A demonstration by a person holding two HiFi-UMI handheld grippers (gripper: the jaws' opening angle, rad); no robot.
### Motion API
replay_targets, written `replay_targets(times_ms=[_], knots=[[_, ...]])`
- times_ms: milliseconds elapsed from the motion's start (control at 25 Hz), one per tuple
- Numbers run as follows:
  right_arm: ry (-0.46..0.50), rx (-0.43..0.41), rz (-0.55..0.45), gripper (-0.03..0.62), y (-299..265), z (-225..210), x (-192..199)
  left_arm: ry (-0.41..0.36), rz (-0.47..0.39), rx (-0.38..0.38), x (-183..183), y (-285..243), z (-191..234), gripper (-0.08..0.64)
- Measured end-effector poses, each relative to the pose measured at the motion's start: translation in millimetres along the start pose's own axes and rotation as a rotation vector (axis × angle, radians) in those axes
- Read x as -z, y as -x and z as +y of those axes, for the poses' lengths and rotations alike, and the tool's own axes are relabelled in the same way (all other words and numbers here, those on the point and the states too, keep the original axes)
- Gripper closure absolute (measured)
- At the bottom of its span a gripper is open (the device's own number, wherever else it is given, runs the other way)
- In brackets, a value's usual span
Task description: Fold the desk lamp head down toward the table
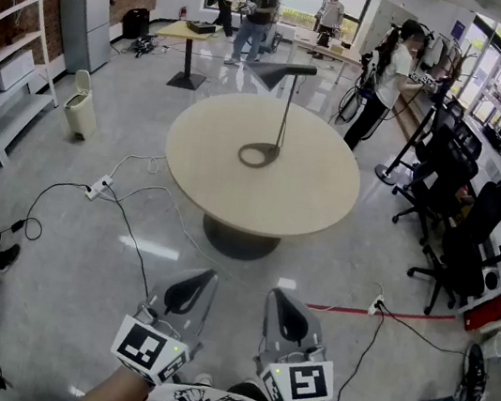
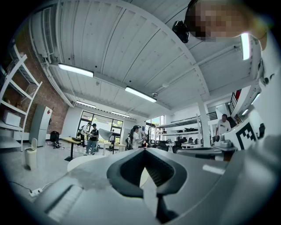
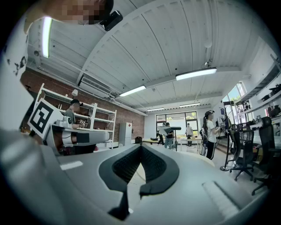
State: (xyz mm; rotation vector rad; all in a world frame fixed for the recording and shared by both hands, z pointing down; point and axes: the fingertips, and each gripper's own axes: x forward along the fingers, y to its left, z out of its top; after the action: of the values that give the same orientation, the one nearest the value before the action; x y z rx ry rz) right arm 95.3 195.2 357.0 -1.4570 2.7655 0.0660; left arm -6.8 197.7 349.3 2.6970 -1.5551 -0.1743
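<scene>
Open office-lab: office chairs [image 1: 464,221], shelving [image 1: 6,68], desks [image 1: 191,34].

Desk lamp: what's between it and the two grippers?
Head view: bare floor, then bare round table up to the desk lamp base. The left gripper and right gripper are shut, empty.

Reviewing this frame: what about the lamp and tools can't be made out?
- Desk lamp hinge: too small and distant, head view.
- Lamp cord and switch: too small in every view.
- Hands holding the left tool and right tool: hidden under their marker cubes, head view.
</scene>
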Motion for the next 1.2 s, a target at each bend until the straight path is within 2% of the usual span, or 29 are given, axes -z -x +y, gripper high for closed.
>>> replay_targets(times_ms=[560, 760, 1000, 1200], knots=[[0.033, 0.028, -0.022, 0.584, -1.3, -5.3, -2.9, -0.013, 0.018, -0.017, 4.2, 0.7, 7.9, 0.554], [-0.008, 0.049, 0.004, 0.584, -5.2, -13.0, 10.1, -0.004, 0.019, -0.012, 10.2, 1.2, 10.9, 0.554], [-0.101, 0.052, 0.024, 0.584, -22.8, -29.3, 14.7, 0.014, 0.028, -0.024, 11.4, -7.8, 26.2, 0.554], [-0.091, 0.033, 0.027, 0.584, -56.3, -49.1, 14.7, 0.019, 0.035, -0.055, 14.2, -34.5, 50.7, 0.554]])
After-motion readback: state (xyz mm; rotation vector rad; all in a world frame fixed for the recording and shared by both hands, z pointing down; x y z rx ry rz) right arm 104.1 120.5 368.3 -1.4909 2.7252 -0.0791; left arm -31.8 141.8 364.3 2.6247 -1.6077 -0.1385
